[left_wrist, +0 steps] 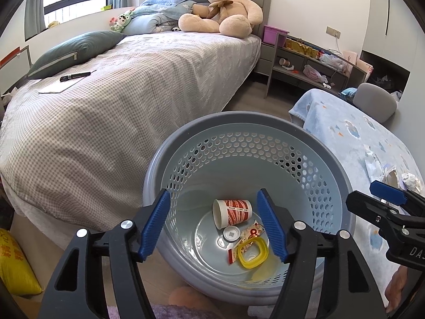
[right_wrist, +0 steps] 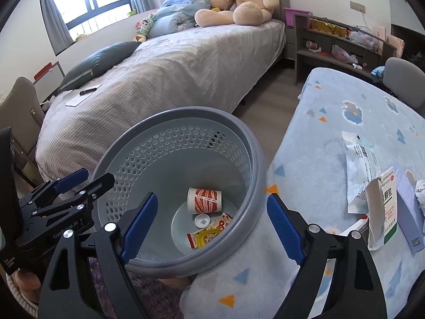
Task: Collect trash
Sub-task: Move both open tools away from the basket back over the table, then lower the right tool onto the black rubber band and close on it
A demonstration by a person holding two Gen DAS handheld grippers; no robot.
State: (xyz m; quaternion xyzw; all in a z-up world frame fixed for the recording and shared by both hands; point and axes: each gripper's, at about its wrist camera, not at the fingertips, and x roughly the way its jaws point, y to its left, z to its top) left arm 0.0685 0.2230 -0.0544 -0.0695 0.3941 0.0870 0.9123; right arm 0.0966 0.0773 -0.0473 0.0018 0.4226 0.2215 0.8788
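Both your tongs, left [left_wrist: 213, 222] and right [right_wrist: 209, 224], gape empty over the bin [right_wrist: 255, 143]; the wrappers [right_wrist: 372, 180] lie rightward, nearer your right.

- Left gripper [left_wrist: 213, 222]: black plastic arms w/ triangular cutouts, splayed in a V.
- Blue ribbed pads [left_wrist: 156, 224] line the inner faces, sawtooth texture.
- Round silver screws at each pivot, two per arm.
- Right gripper [right_wrist: 209, 223]: same build, black frame, blue ribbed pads [right_wrist: 139, 224], silver screws.
- From the right cam, left unit's side shows white lettering "GenRobot.AI", plus small white print on its black body.
- From the left cam, right unit's side reads "DA..." in white, rest cut off.
- Bit of skin at lower right edge of the left cam view, hand [left_wrist: 398, 289] mostly hidden.
- Skin + pale knit cuff at lower left corner of the right cam view.
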